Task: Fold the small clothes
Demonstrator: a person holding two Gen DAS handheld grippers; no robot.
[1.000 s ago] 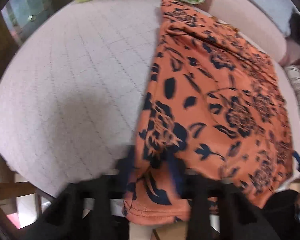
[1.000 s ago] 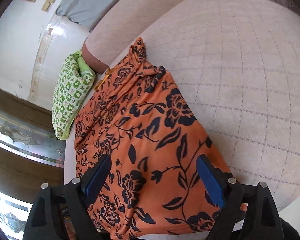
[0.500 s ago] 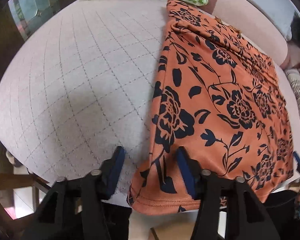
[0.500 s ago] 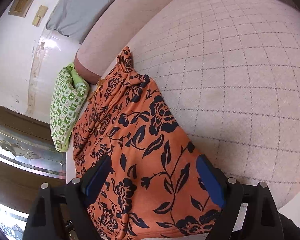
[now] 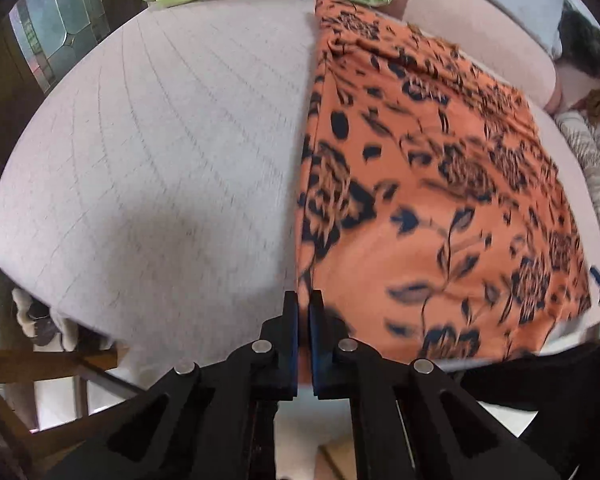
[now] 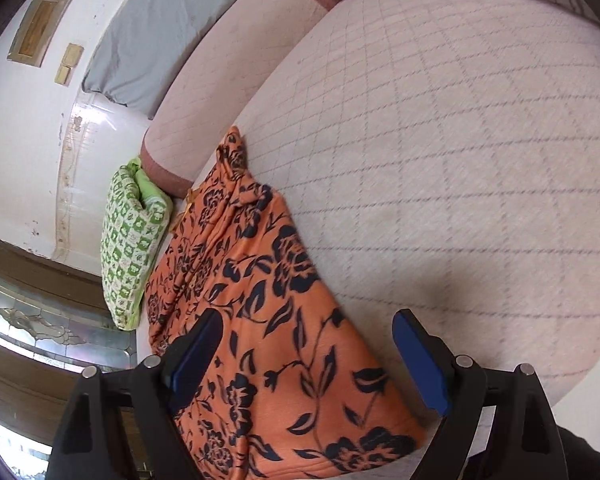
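Left gripper (image 5: 303, 300) pinching orange garment (image 5: 432, 200) edge, blurred | right gripper (image 6: 308, 340) spread, garment hem cropped

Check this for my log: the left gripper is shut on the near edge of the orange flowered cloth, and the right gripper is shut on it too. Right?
Not quite. The left gripper is shut on the cloth, but the right gripper is open: the right wrist view shows its fingers spread wide over the cloth's near end.
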